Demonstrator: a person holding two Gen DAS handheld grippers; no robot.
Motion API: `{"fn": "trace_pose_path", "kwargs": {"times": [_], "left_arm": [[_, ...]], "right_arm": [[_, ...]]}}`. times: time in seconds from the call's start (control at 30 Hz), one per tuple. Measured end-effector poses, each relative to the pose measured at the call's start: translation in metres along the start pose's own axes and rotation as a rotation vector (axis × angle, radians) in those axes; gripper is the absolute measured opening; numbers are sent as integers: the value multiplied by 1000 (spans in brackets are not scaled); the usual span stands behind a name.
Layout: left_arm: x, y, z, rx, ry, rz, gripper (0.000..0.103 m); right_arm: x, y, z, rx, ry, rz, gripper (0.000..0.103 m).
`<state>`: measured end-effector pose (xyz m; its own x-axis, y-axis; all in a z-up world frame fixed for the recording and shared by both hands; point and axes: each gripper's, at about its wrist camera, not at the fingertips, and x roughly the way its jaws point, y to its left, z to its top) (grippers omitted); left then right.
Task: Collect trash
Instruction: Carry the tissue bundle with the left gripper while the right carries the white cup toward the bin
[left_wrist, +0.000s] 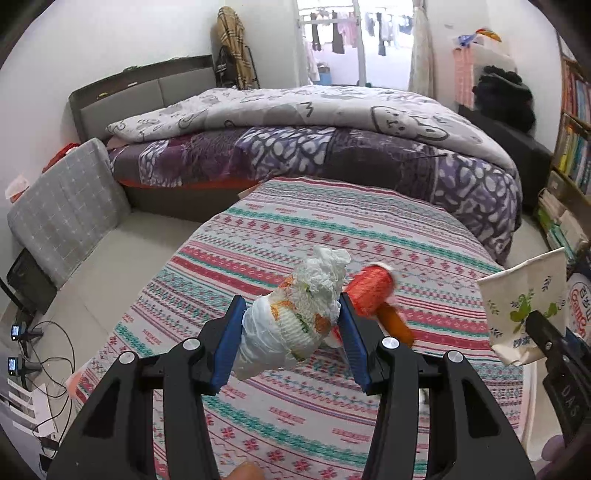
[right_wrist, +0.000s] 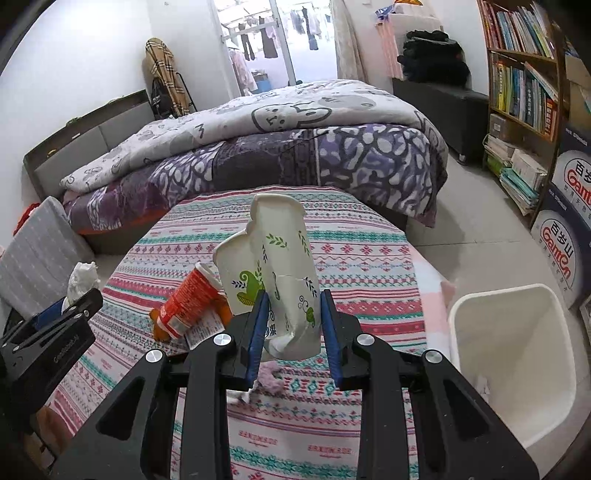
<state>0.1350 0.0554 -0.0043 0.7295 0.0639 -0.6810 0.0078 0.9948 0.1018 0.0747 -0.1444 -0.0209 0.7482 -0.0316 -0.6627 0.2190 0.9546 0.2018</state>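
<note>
My left gripper (left_wrist: 291, 319) is shut on a rolled white bundle (left_wrist: 295, 321) of wadded tissue and padding with orange and green print, lifted above the patterned cloth. My right gripper (right_wrist: 293, 323) is shut on a crushed white paper cup (right_wrist: 275, 273) with green leaf print, also held clear of the cloth. That cup (left_wrist: 524, 310) and the right gripper's black body show at the right edge of the left wrist view. An orange tube (right_wrist: 190, 304) lies on the cloth left of the cup; it appears blurred as the orange tube (left_wrist: 371, 293) behind the bundle.
A white waste bin (right_wrist: 517, 369) stands on the floor to the right of the table with the striped cloth (right_wrist: 369, 266). Beyond it is a bed (left_wrist: 295, 140) with purple bedding. A bookshelf (right_wrist: 524, 74) and boxes line the right wall. Cables (left_wrist: 48, 354) lie on the floor at left.
</note>
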Motion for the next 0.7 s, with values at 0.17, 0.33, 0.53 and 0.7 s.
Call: {"fn": "trace_pose_path", "kwargs": {"times": [0.17,0.33,0.53,0.7], "left_arm": [[-6,-22,-3,26,-10,-24,50],[-8,-40,-7,51,-11,-44,50],[-10,-63,-13,94,-8,-71,50],[-10,-83,-19,133,2,-97,50]], "right_arm": [[-6,-16,0,22,-4,-18,27],[-10,-40,3,68,0,-45,27],[-14,-76,5,152,5,-108,28],[-14,-113,3,255,32,-156,28]]}}
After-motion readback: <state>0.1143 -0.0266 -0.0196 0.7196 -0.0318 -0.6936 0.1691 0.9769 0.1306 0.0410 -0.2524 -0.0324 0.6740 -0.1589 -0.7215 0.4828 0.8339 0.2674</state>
